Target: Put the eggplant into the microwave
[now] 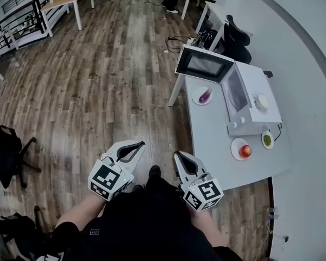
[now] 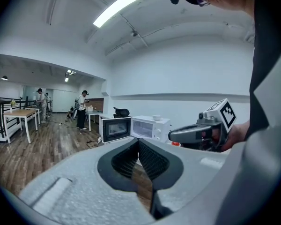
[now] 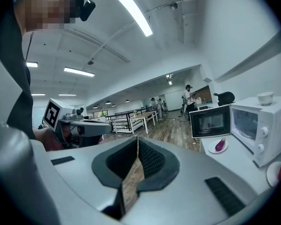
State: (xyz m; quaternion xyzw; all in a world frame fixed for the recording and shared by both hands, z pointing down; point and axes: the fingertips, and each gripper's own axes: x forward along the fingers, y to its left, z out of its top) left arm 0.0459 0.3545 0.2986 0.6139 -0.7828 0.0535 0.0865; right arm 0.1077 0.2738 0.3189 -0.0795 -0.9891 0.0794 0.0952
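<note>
On a round white plate (image 1: 196,98) toward the far end of the white tabletop (image 1: 214,140) lies the small purple eggplant (image 1: 206,95), in front of the open cavity of the white microwave oven (image 1: 252,94). The oven's dark-windowed door (image 1: 204,64) stands swung wide open just beyond the plate. A small white bowl (image 1: 262,101) sits on top of the oven. Nearer along the tabletop, past the oven's knob panel, a round red tomato (image 1: 245,150) rests on a second white plate (image 1: 237,144). Just beside it a smaller dish (image 1: 267,140) holds something green that is too small to identify.

Both tools are off the tabletop, over the brown wood-plank floor (image 1: 98,91) and close in front of the person's dark-clothed body, well apart from the eggplant. The grey left tool (image 1: 137,144) has its ribbed black pads pressed together at the tips, with nothing between them. The grey right tool (image 1: 176,154), the one nearer the tabletop's edge, is likewise closed tip to tip and empty. From the right gripper view the eggplant and the open oven show ahead and to the right. A black office chair (image 1: 236,37) stands beyond the oven.
</note>
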